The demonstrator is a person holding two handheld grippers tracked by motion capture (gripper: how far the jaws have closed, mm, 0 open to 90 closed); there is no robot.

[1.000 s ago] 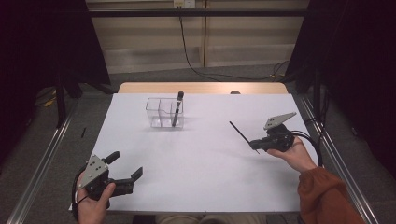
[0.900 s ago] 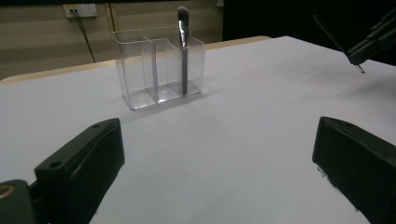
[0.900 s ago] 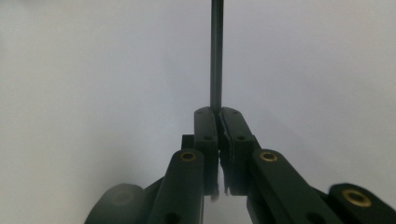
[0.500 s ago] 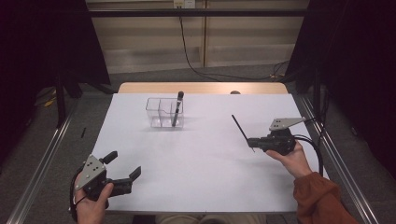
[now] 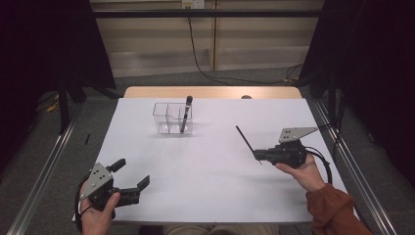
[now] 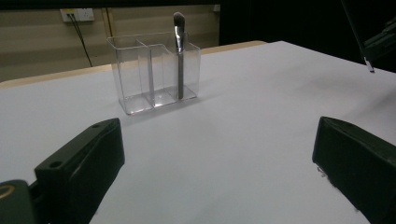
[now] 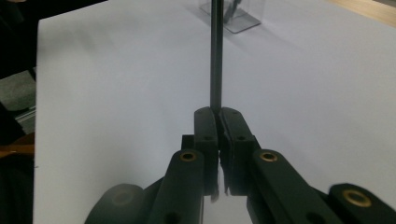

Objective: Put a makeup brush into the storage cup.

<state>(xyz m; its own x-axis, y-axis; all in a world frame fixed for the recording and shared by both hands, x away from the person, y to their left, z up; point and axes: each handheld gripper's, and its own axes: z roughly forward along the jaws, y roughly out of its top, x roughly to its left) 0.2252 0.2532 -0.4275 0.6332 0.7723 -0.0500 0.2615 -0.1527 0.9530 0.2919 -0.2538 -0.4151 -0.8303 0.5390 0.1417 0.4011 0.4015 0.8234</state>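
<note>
A clear plastic organizer (image 5: 172, 119) with compartments stands on the far middle of the white table (image 5: 210, 196). A dark makeup brush (image 5: 185, 113) stands upright in its right compartment. My right gripper (image 5: 256, 155) is over the table's right side, shut on a thin black brush handle (image 5: 246, 142) that slants up and away to the left. From the right gripper view the jaws (image 7: 218, 114) pinch that handle (image 7: 215, 56), which points at the organizer (image 7: 233, 16). My left gripper (image 5: 132, 173) is held at the near left, open and empty, and faces the organizer (image 6: 154, 74) and its brush (image 6: 179, 56).
A wooden strip (image 5: 210, 92) edges the table's far side. Metal rails (image 5: 44, 166) run along both sides of the table. Dark curtains and a cable (image 5: 195, 54) hang behind it.
My right gripper, with the thin handle in it, has shifted a little toward the near edge. The left gripper has stayed in place.
</note>
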